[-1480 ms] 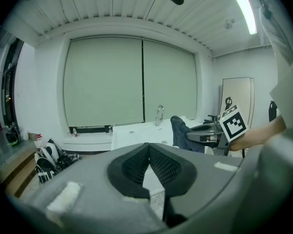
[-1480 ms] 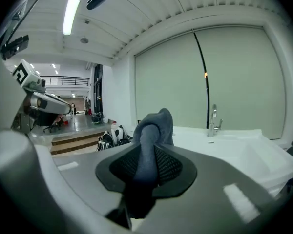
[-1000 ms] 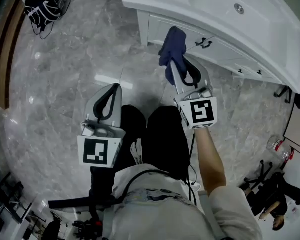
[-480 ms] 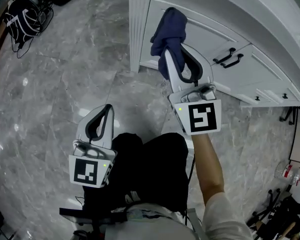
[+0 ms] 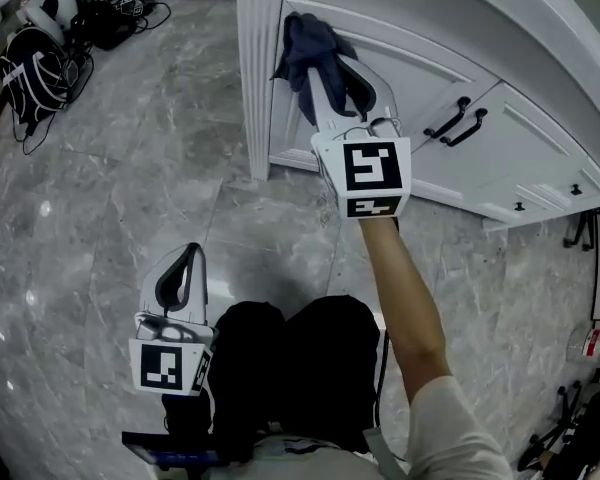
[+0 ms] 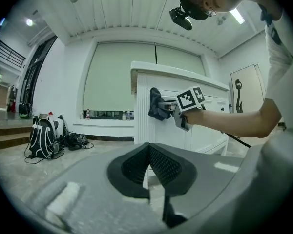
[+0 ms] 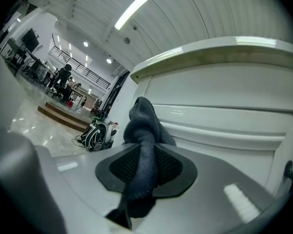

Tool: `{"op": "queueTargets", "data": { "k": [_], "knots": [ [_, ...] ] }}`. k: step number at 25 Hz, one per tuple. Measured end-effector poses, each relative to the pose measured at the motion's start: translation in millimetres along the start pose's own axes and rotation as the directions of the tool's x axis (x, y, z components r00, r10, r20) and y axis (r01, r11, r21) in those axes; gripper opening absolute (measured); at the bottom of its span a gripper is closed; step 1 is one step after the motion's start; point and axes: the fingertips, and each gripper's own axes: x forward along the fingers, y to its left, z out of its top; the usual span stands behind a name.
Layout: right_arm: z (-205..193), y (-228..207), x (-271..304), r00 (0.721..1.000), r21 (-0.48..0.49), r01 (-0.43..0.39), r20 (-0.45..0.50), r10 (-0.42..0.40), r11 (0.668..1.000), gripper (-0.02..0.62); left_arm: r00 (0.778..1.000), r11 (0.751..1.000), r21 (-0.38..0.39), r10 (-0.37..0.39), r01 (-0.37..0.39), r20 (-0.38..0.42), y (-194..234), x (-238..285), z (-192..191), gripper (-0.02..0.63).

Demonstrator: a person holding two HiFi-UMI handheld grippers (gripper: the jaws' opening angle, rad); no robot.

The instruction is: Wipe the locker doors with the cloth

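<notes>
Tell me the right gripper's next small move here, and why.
Probably press the cloth flat onto the locker door and begin a stroke across it. The right gripper is shut on the cloth, which is bunched near the door's top corner. Contact can't be confirmed from these views.

It looked like a large open hall used as a studio or showroom, not a lived-in home. It had a glossy grey marble floor (image 5: 110, 198) and a freestanding white cabinet (image 5: 480, 38) with panelled doors (image 5: 410, 73) and dark handles (image 5: 458, 120). Backpacks (image 5: 35, 68) and cables (image 5: 120, 13) lay dumped on the floor. Strip lights (image 7: 133, 9) ran along a slatted ceiling (image 7: 195, 13), and people (image 7: 63, 79) stood near wooden steps (image 7: 63, 117).
</notes>
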Motion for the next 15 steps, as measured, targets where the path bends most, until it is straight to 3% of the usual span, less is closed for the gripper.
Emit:
{"op": "queueTargets", "data": {
  "k": [7,15],
  "knots": [
    [-4.9,-28.4,-18.3,0.998,-0.063,0.056,-0.008,-0.057,0.996,0.086,1.0,1.0,0.01,-0.005,0.005,-0.003,-10.7,10.3,0.7,0.002],
    [-18.8,-89.1,-59.8,0.98,-0.059,0.189,-0.049,-0.192,0.98,0.086,0.999,0.999,0.019,-0.035,0.035,0.001,-25.5,19.0,6.3,0.002]
  ]
}}
